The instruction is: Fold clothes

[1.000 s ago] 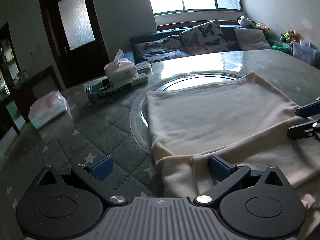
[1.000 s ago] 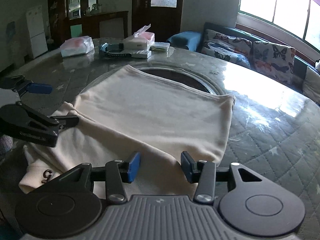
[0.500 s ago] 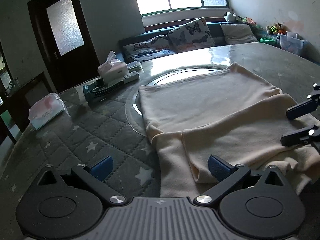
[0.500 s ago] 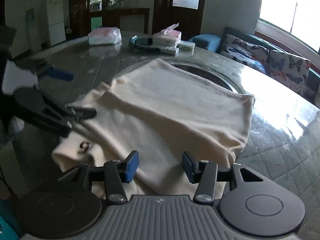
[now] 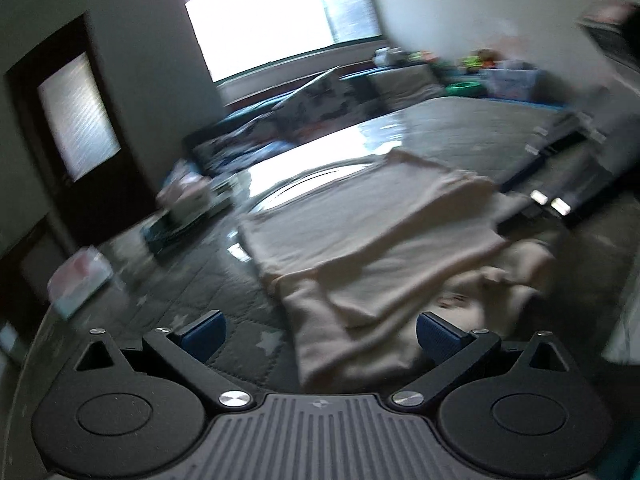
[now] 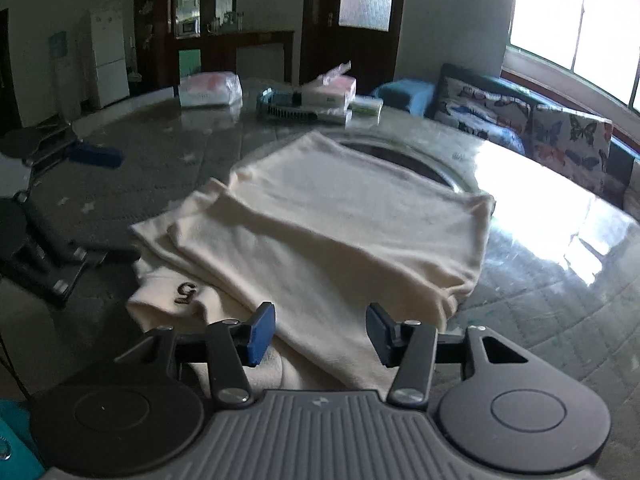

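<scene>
A cream garment [image 6: 328,224] lies folded on the round table, its upper layer laid back over a lower one that carries a dark letter mark [image 6: 185,293]. In the blurred left wrist view the same cream garment [image 5: 360,240] spreads ahead of my left gripper [image 5: 320,330], which is open above the garment's near edge with nothing between its blue pads. My right gripper [image 6: 320,332] is open too, hovering over the near hem. The left gripper [image 6: 48,236] also shows at the left edge of the right wrist view, off the cloth.
The table [image 6: 560,280] has a grey quilted cover with stars and a glass ring in the middle. At its far side sit a tissue box [image 6: 332,88], a small fan [image 6: 292,108] and a plastic packet [image 6: 210,90]. A sofa with butterfly cushions [image 6: 532,124] stands beyond.
Both grippers have pulled back and up from the garment, which now looks smaller and lies farther off. The left view has swung and blurred. The folded layer stays where it was laid.
</scene>
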`<state>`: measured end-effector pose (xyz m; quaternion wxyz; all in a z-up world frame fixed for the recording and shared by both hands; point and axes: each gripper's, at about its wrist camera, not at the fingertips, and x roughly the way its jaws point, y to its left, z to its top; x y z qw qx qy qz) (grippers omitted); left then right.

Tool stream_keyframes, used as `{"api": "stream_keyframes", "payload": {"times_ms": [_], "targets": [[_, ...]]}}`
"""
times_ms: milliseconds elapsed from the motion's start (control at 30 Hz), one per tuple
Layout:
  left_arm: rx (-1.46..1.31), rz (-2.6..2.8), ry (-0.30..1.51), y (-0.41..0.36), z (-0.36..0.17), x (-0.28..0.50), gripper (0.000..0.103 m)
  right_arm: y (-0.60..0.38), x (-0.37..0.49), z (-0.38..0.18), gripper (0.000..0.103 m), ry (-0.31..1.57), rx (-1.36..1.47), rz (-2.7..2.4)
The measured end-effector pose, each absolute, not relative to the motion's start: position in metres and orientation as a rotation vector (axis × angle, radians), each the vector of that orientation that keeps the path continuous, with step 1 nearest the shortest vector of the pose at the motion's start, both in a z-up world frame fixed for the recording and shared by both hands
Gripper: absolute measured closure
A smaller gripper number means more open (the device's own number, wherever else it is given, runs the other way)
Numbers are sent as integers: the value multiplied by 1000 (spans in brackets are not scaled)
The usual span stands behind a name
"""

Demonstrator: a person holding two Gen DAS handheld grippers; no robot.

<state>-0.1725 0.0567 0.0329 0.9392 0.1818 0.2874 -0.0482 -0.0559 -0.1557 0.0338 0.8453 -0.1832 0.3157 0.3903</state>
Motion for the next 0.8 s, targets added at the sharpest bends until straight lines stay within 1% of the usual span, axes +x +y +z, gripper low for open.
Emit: {"api": "stream_keyframes", "payload": {"times_ms": [67,167,200,333,367,400,433,467,500,533,567,600,633,700,800], "targets": [[404,-149,572,52,33,-182,4,-161,-59,39,48,659,-394,826],[453,-225,549,45,33,-196,13,-168,-65,40,48,664,-417,828],[469,-246,545,42,31,-199,18,-169,-66,39,48,667,-426,826],[528,-295,540,32,18,-196,30,-177,-75,37,48,676,-471,830],[539,-303,537,30,16,-195,31,-179,-78,36,47,677,-485,832],[549,-310,535,28,14,-194,36,-180,-80,36,47,678,-496,833],[560,-318,532,26,12,-193,43,-181,-82,34,47,681,-509,836],[571,-326,530,23,9,-192,46,-182,-84,33,47,684,-520,840],[576,-330,527,22,8,-190,53,-181,-86,31,47,685,-533,845],[570,-331,526,21,8,-188,64,-181,-88,29,46,686,-550,851],[558,-330,530,22,8,-185,72,-180,-89,27,45,684,-564,855],[546,-329,533,22,9,-182,85,-179,-91,25,43,677,-581,864],[534,-328,536,23,10,-180,89,-178,-94,23,43,667,-600,875],[495,-325,536,27,15,-174,94,-174,-97,20,43,643,-632,891],[411,-317,534,37,26,-163,95,-166,-98,17,43,605,-660,912]]}}
